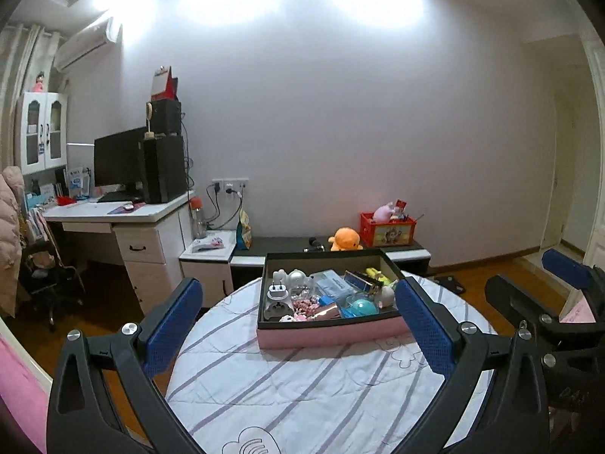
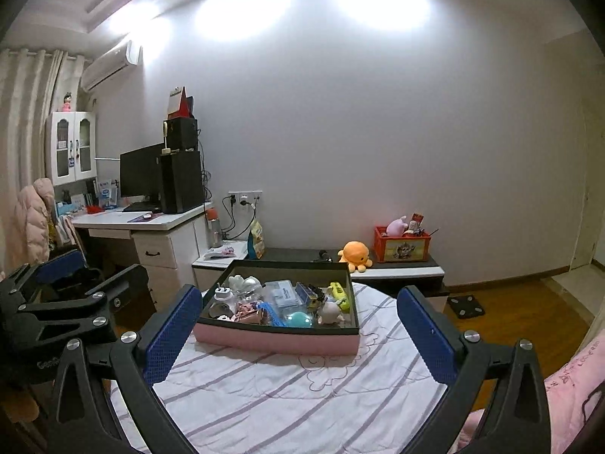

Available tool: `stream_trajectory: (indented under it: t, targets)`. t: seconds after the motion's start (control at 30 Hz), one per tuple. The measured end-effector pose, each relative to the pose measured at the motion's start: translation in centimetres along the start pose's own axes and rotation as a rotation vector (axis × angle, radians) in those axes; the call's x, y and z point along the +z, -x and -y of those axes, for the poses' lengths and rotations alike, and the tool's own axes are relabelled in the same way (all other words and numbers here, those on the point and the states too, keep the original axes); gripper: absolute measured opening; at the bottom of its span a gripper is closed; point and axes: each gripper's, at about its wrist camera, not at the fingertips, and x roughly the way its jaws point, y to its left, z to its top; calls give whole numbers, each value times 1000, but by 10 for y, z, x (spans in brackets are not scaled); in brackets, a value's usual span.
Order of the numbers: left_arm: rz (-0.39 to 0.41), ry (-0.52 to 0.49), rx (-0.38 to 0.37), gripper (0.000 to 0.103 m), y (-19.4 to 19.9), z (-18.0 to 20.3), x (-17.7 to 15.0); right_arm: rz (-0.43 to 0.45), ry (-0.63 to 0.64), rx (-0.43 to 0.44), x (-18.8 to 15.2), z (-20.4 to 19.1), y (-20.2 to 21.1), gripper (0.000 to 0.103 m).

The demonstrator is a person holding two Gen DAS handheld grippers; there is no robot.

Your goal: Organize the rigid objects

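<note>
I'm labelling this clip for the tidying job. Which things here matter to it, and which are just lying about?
For the job:
pink box
small items inside
left claw, open
right claw, open

Lying about:
orange plush
red crate
monitor
water bottle

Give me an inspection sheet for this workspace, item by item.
Surface: round table under a striped white cloth.
Job's things: pink box on the table, holding small items, among them a teal ball and a white plug adapter.
Clutter: nothing seen on the cloth outside the box.
Grippers: left tongs and right tongs both open, empty, short of the box.
Cables: plugged into the wall socket, away from the table.
Surroundings: desk with monitor, orange plush toy.
</note>
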Motion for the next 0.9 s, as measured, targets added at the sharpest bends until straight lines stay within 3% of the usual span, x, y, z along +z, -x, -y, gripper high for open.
stream_trajectory:
  t: [0.17, 0.6, 0.9]
  targets:
    - [36, 1, 13, 103, 21, -1, -2, 32, 34, -44, 0, -6, 22, 103]
    - [181, -42, 83, 103, 76, 3, 3, 110, 64, -49, 1, -17, 64, 103]
    - [228, -46, 98, 103, 97, 8, 4, 143, 67, -66, 1, -16, 84, 103]
